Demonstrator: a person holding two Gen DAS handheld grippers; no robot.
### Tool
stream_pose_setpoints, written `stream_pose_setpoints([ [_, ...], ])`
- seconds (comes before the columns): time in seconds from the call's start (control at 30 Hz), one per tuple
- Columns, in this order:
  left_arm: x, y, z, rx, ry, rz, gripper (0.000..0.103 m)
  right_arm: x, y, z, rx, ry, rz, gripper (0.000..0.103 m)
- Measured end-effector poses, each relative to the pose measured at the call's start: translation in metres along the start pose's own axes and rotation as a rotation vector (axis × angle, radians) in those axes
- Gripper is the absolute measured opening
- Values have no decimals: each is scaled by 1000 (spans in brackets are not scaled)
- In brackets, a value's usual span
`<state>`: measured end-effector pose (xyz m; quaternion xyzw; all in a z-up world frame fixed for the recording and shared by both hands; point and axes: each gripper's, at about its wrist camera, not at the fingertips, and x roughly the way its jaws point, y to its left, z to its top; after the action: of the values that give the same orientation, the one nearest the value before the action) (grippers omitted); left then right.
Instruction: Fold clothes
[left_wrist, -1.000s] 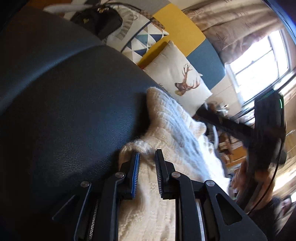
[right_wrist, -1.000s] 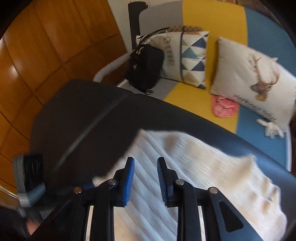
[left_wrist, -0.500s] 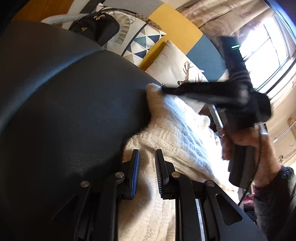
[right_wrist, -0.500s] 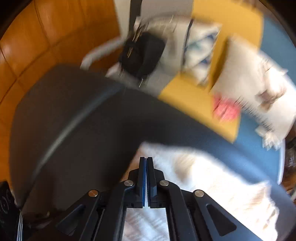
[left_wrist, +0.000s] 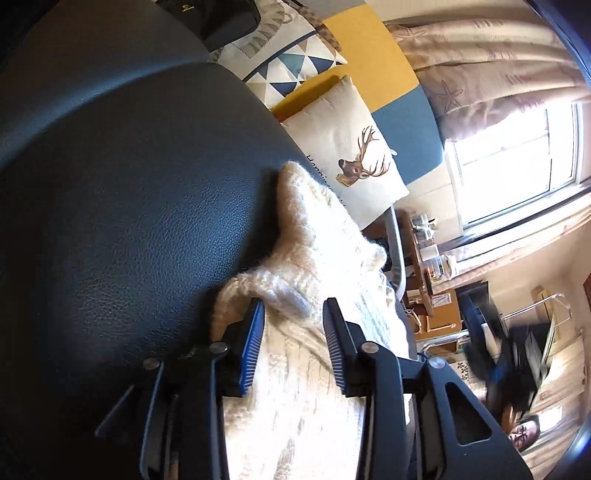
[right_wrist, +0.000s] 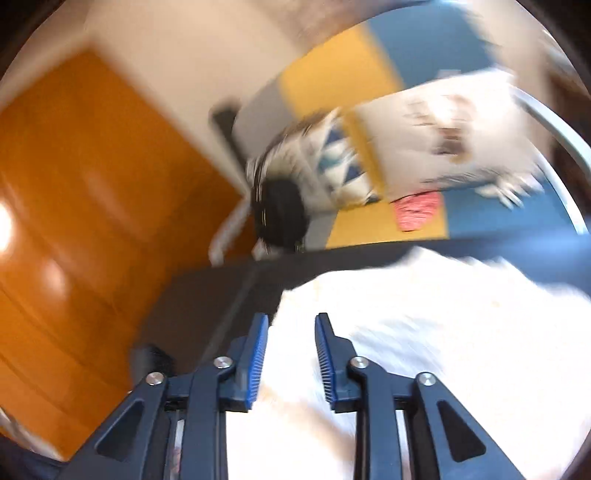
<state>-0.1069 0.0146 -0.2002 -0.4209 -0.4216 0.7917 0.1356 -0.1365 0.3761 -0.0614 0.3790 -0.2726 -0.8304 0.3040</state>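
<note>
Cream knitted sweater (left_wrist: 325, 258) lies on the dark leather-textured surface (left_wrist: 129, 221), its long axis running from near to far, one corner pointing toward the far deer cushion (left_wrist: 354, 158). Left gripper (left_wrist: 293, 317): fingers opening, a raised fold of knit between them, the blue pads not pressing it. Right gripper (right_wrist: 290, 332): fingers opening above the near left part of the sweater (right_wrist: 443, 332), nothing gripped; this view is motion-blurred. Black bag (right_wrist: 280, 210) sits on the far sofa.
</note>
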Motion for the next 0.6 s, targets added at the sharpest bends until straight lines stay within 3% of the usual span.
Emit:
stream_pose_setpoints([
  [0.13,2,0,-1,-8,11,13,39,-100,-86,-54,363,-139,-104,40],
  [0.23,-3,-4,-3,7,9,36,39,-124,-125,-92,530,-164,-107,40],
  [0.37,-8,-10,-7,27,11,66,39,-110,-148,-101,600,-218,-71,40],
  [0.6,-9,-13,-9,40,14,77,40,-84,-174,-98,645,-228,-158,40],
])
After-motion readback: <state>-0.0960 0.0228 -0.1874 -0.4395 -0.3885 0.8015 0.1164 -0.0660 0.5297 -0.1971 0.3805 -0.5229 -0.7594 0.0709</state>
